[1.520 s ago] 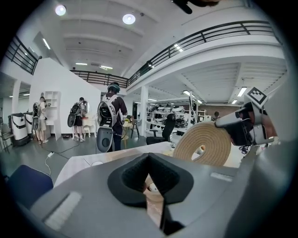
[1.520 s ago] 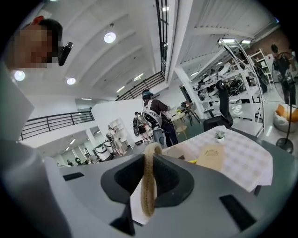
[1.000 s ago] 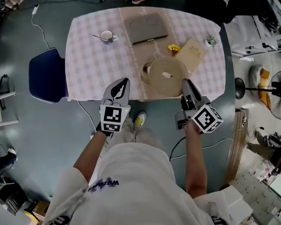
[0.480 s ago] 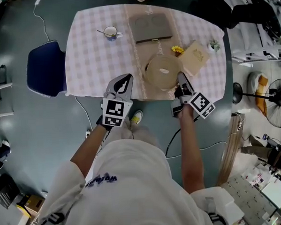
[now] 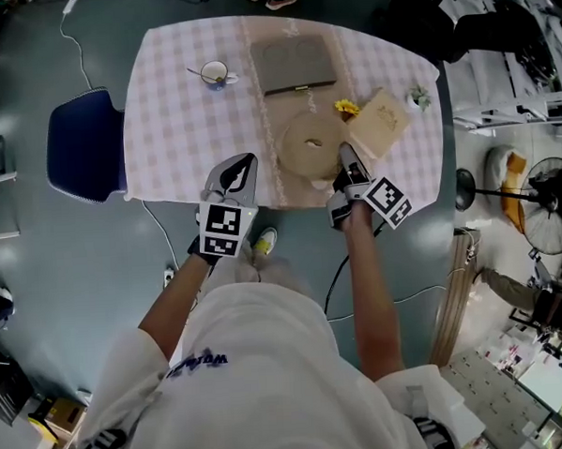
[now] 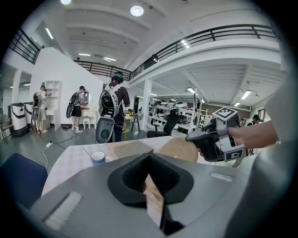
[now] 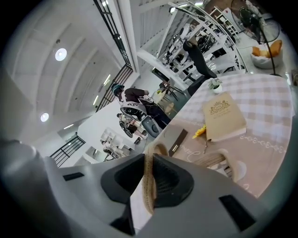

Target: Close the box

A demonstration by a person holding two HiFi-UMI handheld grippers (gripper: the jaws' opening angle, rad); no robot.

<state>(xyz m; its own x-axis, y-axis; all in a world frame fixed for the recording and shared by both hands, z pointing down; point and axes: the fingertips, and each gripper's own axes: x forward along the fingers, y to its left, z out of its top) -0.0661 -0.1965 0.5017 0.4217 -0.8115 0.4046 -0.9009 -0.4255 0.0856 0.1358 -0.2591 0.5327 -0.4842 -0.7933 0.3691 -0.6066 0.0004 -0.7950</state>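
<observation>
Pink-checked cloth covers the worktop (image 5: 171,103), with a cup (image 5: 214,74) toward its far left. The left claw (image 5: 244,166) hangs over the near edge, pinched together on nothing. To its right, in the middle of the worktop, the round woven lid (image 5: 307,142) is tilted over the box (image 7: 219,160). The right claw (image 5: 343,157) is clamped on only the lid's thin rim.

With such a narrow hold, the lid could swivel or slip and come down crooked. Nothing steadies the light box, so a push off centre might shove it into the yellow flower (image 5: 347,106) or the tan book (image 5: 381,122) just beyond.

The book's cover carries a gold crest, and the runner has cursive lettering. Both are too small to read.
</observation>
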